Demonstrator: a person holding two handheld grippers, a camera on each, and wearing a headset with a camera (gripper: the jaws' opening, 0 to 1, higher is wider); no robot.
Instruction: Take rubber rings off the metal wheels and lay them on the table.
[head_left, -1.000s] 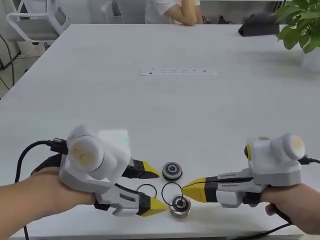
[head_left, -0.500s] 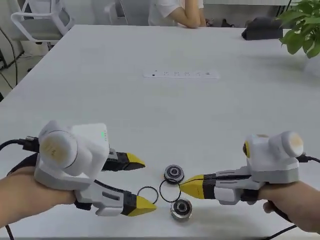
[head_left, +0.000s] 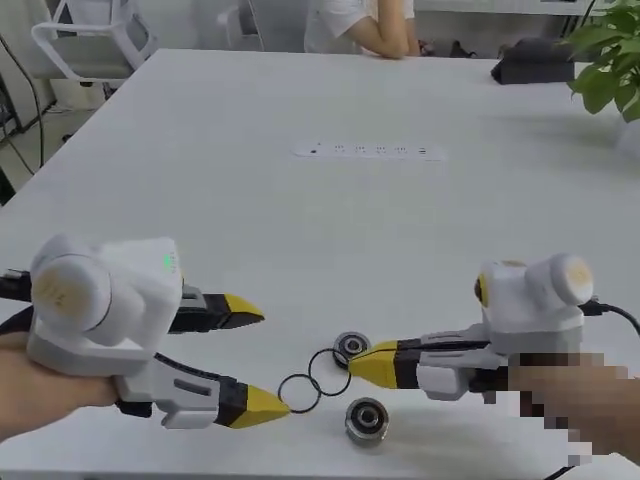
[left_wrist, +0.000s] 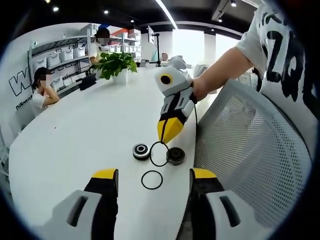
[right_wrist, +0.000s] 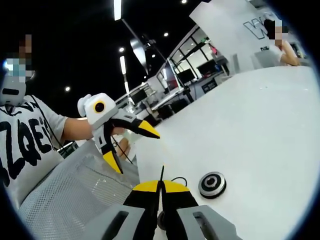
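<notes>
My right gripper (head_left: 352, 365) is shut on a thin black rubber ring (head_left: 328, 372), which hangs at its yellow tips just above the white table (head_left: 330, 230). A second ring (head_left: 298, 392) lies flat on the table to its left. One metal wheel (head_left: 351, 346) sits just behind the held ring, another wheel (head_left: 366, 419) in front of it. My left gripper (head_left: 253, 360) is open to the left of the rings, holding nothing. In the left gripper view the loose ring (left_wrist: 151, 180) lies between my jaws, with the held ring (left_wrist: 160, 153) and both wheels (left_wrist: 141, 151) (left_wrist: 175, 156) beyond.
A white power strip (head_left: 368, 151) lies mid-table. A black bag (head_left: 535, 58) and a leafy plant (head_left: 610, 70) stand at the far right. A person (head_left: 365, 25) sits at the far end. The near table edge runs just below the front wheel.
My left gripper has drawn back to the left, away from the front wheel. The right gripper has carried the ring from beside that wheel up and leftward.
</notes>
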